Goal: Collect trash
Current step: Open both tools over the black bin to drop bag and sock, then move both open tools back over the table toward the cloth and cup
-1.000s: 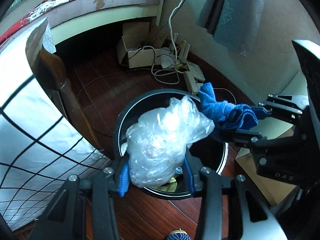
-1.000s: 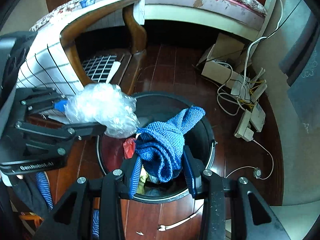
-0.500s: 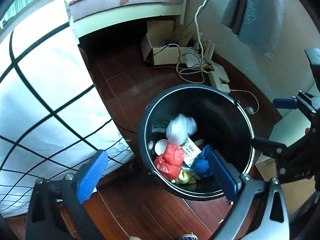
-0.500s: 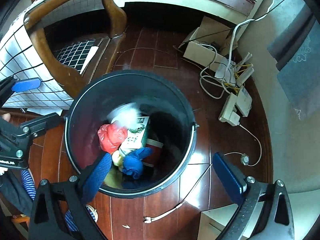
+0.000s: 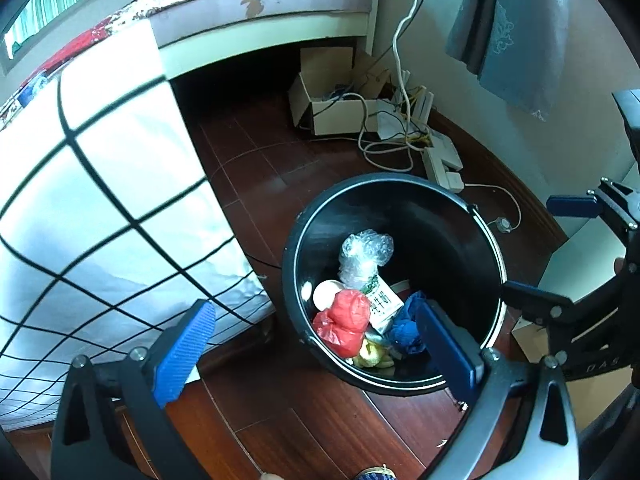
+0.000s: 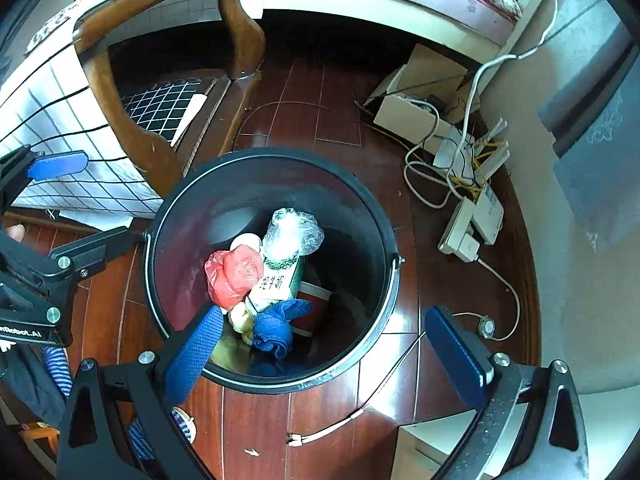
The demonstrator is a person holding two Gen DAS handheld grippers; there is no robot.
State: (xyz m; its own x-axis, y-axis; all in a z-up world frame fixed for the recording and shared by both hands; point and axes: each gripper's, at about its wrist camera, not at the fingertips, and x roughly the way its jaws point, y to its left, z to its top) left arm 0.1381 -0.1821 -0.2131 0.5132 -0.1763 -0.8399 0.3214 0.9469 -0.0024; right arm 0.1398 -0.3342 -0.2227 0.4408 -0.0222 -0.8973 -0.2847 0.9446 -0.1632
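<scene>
Hovering with our left gripper and right gripper both spread wide and empty above the round black metal trash bucket, where the crumpled clear plastic bag and blue knitted cloth lay, we risked clipping its rim and tipping it.

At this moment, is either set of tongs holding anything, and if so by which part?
Nothing is held. The left tongs and right tongs are both open and empty; the clear plastic bag and blue cloth lie in the black bin.
</scene>
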